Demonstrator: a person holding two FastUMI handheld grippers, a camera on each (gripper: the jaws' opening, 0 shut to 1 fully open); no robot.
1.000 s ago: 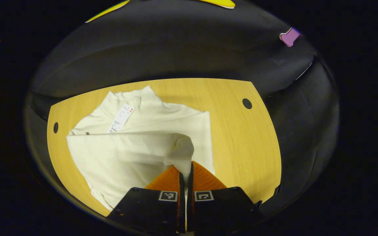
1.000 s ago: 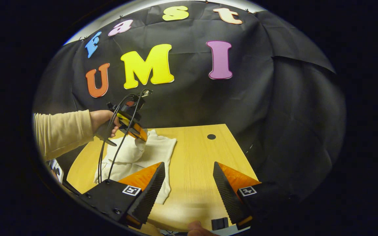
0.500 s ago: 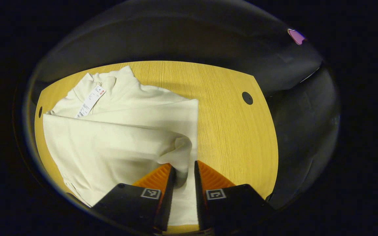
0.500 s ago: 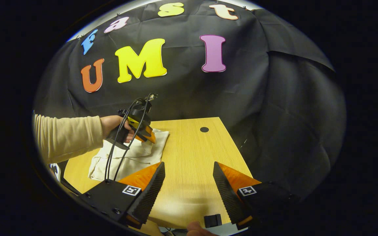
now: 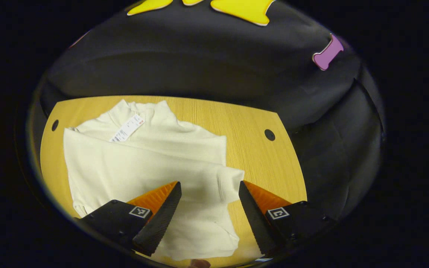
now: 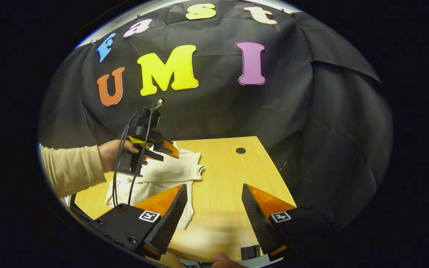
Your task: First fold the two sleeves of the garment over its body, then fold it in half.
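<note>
Black cloth (image 6: 311, 123) hangs all around as the back wall, and in front of it stands a light wooden table (image 5: 263, 160) with a small round dark hole (image 5: 269, 134) near its far right corner and another hole (image 5: 54, 125) near its far left corner. On the table lies the cream-white soft knit garment (image 5: 143, 163), spread flat on the left and middle part of the top. Its neck end points to the far side, and a white paper tag (image 5: 127, 128) lies on it near the collar. One sleeve (image 5: 184, 175) is folded across the body, and its cuff end (image 5: 231, 182) sticks out a little past the right edge of the body onto the bare wood. In the left gripper view, the left gripper (image 5: 209, 203) is above the near part of the garment with its two fingers spread wide apart, and nothing is held between them. In the right gripper view, that gripper shows farther off, held by a hand (image 6: 110, 154) in a pale yellow long sleeve (image 6: 71, 169), with black cables (image 6: 125, 156) hanging from it in front of the garment. The right gripper (image 6: 214, 206) hangs over bare wood to the right of the garment, its fingers spread wide and holding nothing. A small black block (image 6: 250, 252) sits at the near edge of the table.
</note>
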